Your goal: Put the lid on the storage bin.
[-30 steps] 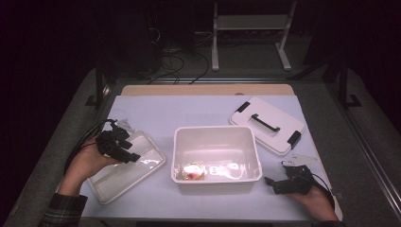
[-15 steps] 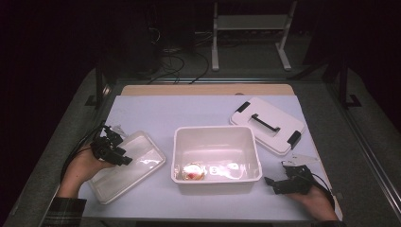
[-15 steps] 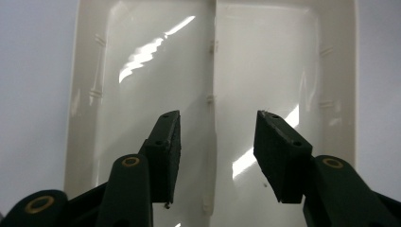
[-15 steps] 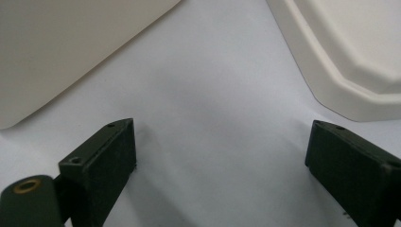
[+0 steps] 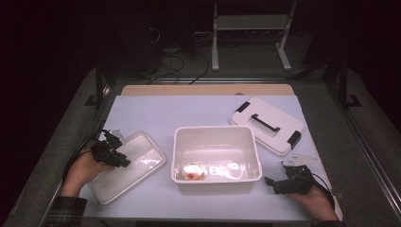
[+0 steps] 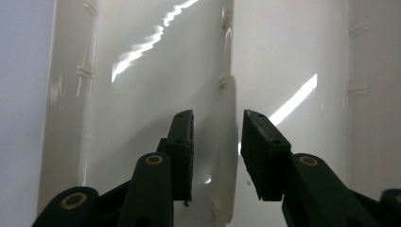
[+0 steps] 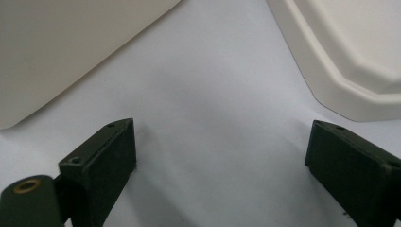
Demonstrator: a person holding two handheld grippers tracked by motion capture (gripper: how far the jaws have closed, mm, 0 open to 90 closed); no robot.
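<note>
A shallow translucent white lid [image 5: 135,165] lies flat on the table at the left. My left gripper [image 5: 118,158] hangs low over the lid's left part. In the left gripper view the jaws [image 6: 218,116] straddle a thin raised ridge [image 6: 230,118] on the lid. They have just been closing, and a gap still shows between the left pad and the ridge. A deep white tub [image 5: 182,142] stands in the middle with a round reddish item [image 5: 192,171] inside. My right gripper [image 5: 272,185] rests on the table right of the tub, its jaws [image 7: 222,125] wide open over bare table.
A white lid with a black handle and black clips [image 5: 267,124] lies at the back right; its edge [image 7: 340,71] shows in the right gripper view. The tub's wall [image 7: 61,52] is at that view's upper left. Pale blue table [image 5: 156,113] stretches behind the tub.
My left gripper has sunk toward the translucent lid and drifted toward the near side, and its jaws have narrowed. The right gripper has stayed put.
</note>
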